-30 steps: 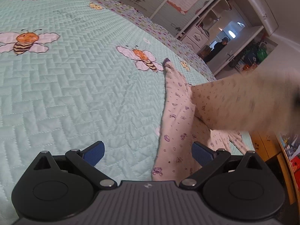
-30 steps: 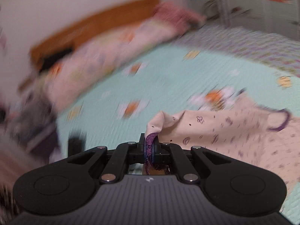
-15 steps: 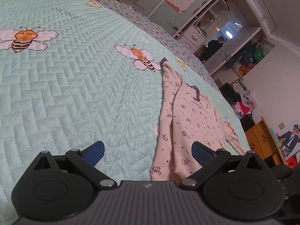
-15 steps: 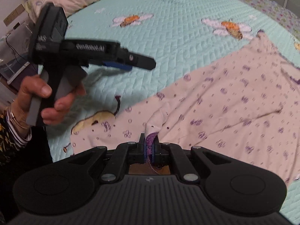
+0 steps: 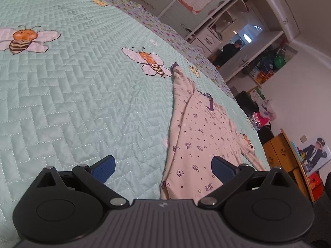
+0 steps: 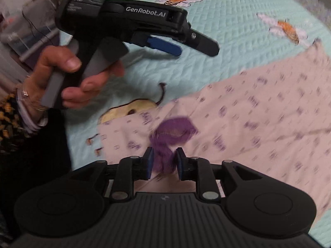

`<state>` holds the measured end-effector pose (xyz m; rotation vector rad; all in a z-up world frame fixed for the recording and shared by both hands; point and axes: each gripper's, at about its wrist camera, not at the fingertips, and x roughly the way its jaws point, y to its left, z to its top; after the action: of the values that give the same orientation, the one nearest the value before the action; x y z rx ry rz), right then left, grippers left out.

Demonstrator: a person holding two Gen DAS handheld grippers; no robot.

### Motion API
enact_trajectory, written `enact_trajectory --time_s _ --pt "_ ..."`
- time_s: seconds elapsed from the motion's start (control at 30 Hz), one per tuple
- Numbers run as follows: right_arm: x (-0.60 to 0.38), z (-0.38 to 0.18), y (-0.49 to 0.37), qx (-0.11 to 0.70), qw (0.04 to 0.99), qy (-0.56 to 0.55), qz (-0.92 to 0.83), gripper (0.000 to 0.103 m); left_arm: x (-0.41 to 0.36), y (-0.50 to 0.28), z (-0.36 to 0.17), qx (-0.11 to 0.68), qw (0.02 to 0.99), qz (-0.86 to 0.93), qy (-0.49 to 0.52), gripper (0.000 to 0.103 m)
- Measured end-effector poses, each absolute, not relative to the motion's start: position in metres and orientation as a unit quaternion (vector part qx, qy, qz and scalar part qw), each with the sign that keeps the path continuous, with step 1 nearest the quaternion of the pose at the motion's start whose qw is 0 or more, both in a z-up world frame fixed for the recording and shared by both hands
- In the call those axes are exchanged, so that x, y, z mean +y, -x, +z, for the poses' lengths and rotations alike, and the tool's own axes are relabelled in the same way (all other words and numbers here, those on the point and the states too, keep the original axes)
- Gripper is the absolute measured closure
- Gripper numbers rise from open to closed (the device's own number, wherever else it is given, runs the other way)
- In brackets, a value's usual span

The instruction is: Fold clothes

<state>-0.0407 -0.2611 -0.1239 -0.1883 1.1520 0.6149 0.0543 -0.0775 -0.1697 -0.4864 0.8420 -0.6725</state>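
A pink top (image 5: 198, 136) with little purple prints lies flat on the green bee quilt (image 5: 72, 95). One sleeve reaches out toward a bee picture (image 5: 152, 63) on the quilt.

The right gripper (image 6: 164, 161) points down at the top. Its jaws are opening. The purple cuff (image 6: 171, 132) of the top sits between the blue pads (image 6: 149, 161), which look to have just let go of it. The cuff is bunched up and rests on the pink cloth.

The left gripper (image 5: 163, 166) hangs over the near edge of the top, with its jaws spread wide and nothing in them. One pad is over the quilt and the other is over the top. In the right wrist view a hand (image 6: 68, 78) holds this gripper above the quilt, just beside the top.
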Motion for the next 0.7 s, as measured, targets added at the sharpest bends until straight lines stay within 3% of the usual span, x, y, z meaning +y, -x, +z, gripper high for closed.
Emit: enact_trajectory --time_s 0.17,0.37,0.63,0.67,0.7 --pt "-0.340 -0.129 0.042 0.507 0.840 -0.121 0.147 0.069 -0.079 -0.056 -0.172 0.404 0.819 -0.328 0.242 0.002" --pt "-0.407 -0.178 0.051 0.462 0.802 -0.374 0.064 0.069 -0.088 -0.054 -0.178 0.419 0.811 -0.340 0.226 0.002" --pt "-0.402 -0.185 0.045 0.442 0.809 -0.382 0.070 0.069 -0.102 -0.052 -0.179 0.422 0.799 -0.373 0.213 0.002" --pt "-0.401 -0.185 0.043 0.443 0.809 -0.380 0.072 0.072 -0.103 -0.051 -0.179 0.421 0.798 -0.376 0.211 0.002" --pt "-0.399 -0.185 0.042 0.444 0.809 -0.378 0.075 0.082 -0.104 -0.051 -0.179 0.421 0.797 -0.378 0.210 0.002"
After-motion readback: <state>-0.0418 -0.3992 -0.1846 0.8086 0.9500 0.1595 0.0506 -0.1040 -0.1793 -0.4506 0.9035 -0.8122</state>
